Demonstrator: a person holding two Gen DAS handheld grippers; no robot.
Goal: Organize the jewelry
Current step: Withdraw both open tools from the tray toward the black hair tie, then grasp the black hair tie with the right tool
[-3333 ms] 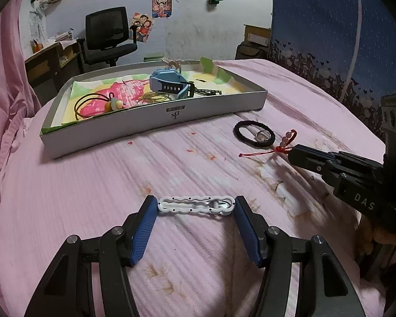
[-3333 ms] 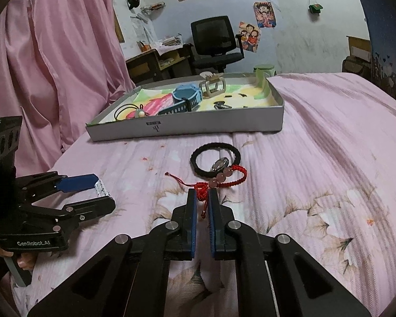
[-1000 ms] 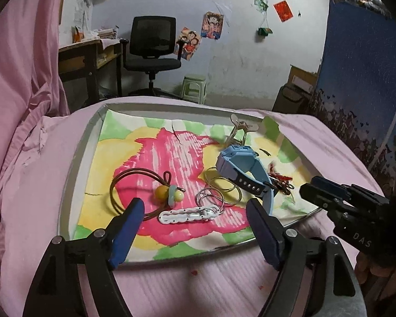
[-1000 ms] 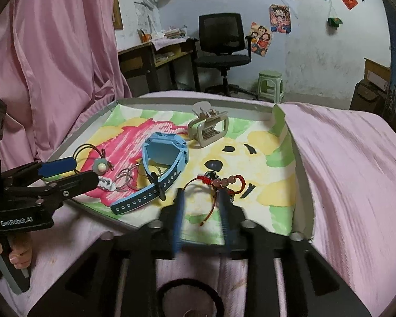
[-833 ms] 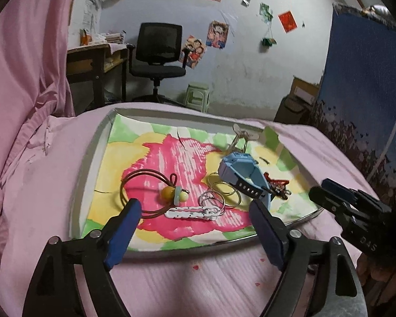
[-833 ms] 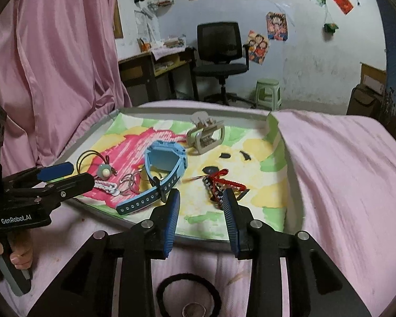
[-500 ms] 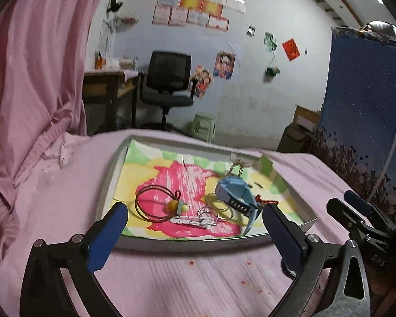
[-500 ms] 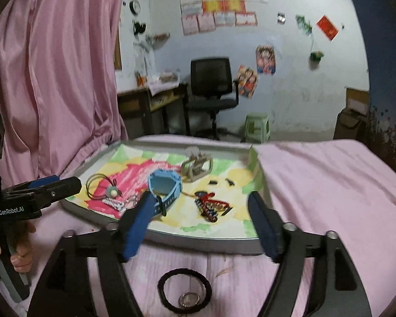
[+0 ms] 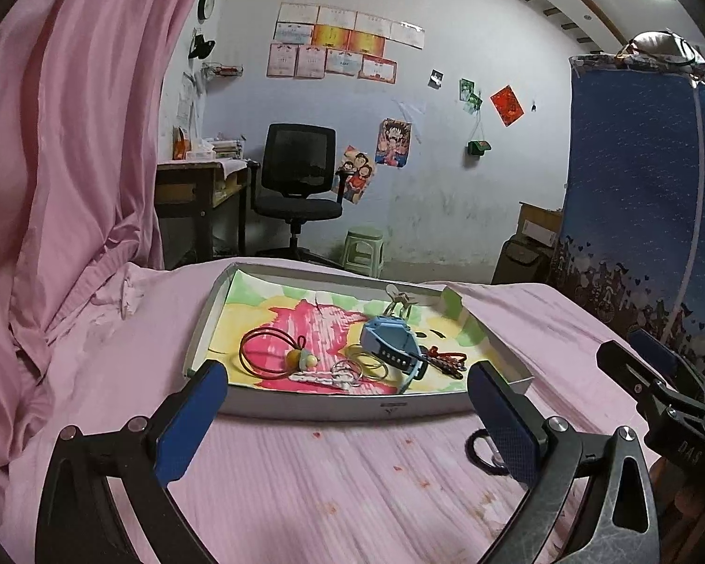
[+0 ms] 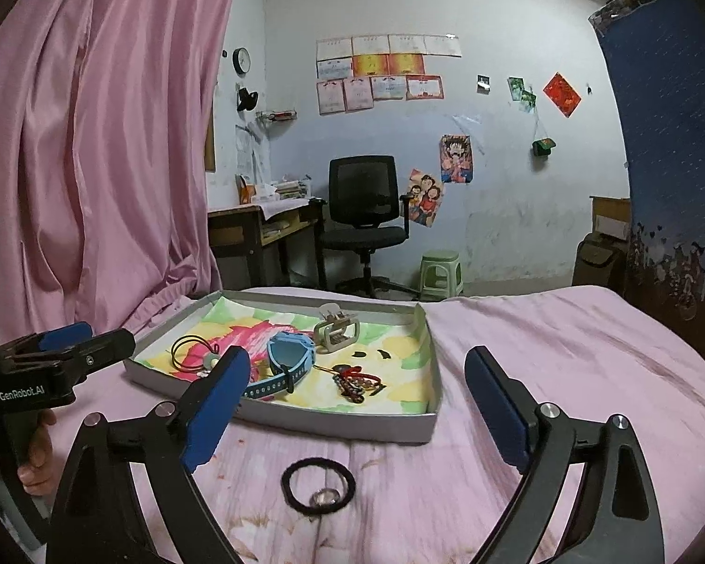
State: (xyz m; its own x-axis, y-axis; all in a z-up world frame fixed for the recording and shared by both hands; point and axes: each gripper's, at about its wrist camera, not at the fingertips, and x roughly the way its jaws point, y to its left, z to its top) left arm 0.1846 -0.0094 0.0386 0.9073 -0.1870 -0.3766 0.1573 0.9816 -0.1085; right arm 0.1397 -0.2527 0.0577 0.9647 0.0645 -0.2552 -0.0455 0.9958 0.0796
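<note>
Both jaws were seen spread wide and empty – right gripper [image 10: 357, 404] having just opened further. The black hair tie [image 9: 481, 451] at 4 o'clock was half hidden behind the left gripper [image 9: 343, 416] – its charm indistinct.

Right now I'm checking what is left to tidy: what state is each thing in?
Tray: on the bed, uncovered.
Blue watch: in tray, strap unbuckled.
Red bracelet: in tray.
Hair claw: in tray, shut.
White clip: in tray.
Black hair tie: outside tray, on bed.
Left gripper: open, empty.
Right gripper: just opened, empty.
</note>
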